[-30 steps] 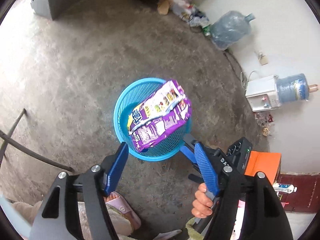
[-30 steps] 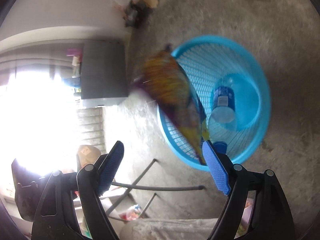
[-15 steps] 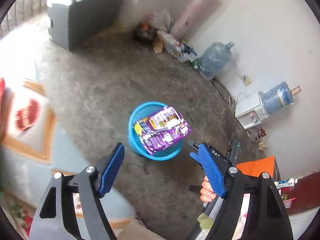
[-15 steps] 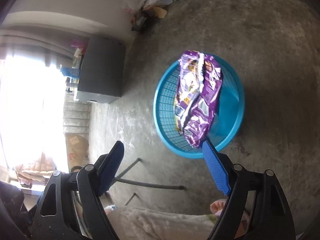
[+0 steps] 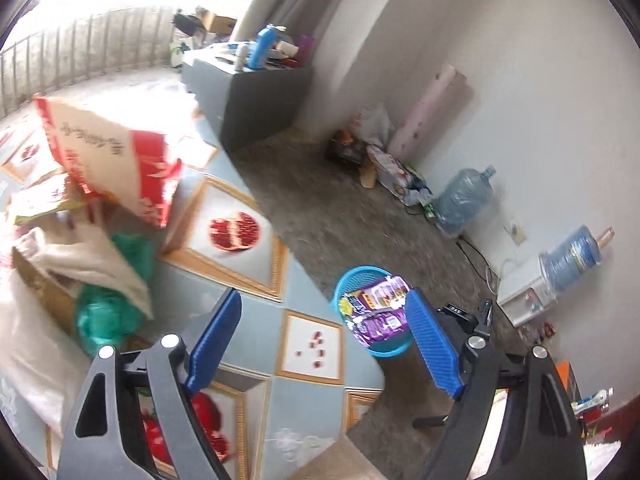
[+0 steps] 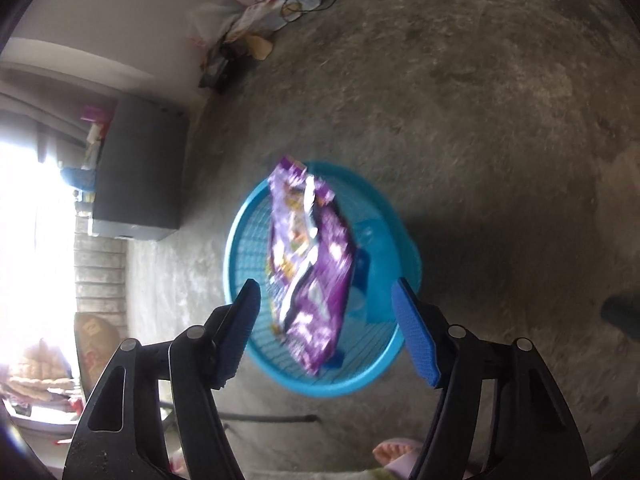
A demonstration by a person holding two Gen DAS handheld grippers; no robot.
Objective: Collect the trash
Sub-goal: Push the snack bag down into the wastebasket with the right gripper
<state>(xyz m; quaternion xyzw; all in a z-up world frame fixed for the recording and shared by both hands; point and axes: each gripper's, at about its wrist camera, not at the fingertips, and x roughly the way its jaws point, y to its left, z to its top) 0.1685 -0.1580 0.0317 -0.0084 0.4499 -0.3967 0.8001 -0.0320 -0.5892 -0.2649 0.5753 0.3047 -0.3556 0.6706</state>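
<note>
Snack bag [image 6: 308, 268] beyond right hand-held gripper [image 6: 326, 332]

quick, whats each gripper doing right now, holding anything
Left gripper: open, holding nothing.
Right gripper: open, holding nothing; the purple snack bag lies across the blue basket beyond it.

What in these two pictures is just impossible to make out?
- Right wrist view: the print on the purple snack bag is smeared by motion blur.
- Same view: most of what lies beneath it in the blue plastic mesh basket is covered by the bag.
- Left wrist view: the green plastic bag is blurred and partly behind beige cloth.
- The sunlit window washes out the right view's left edge.
</note>
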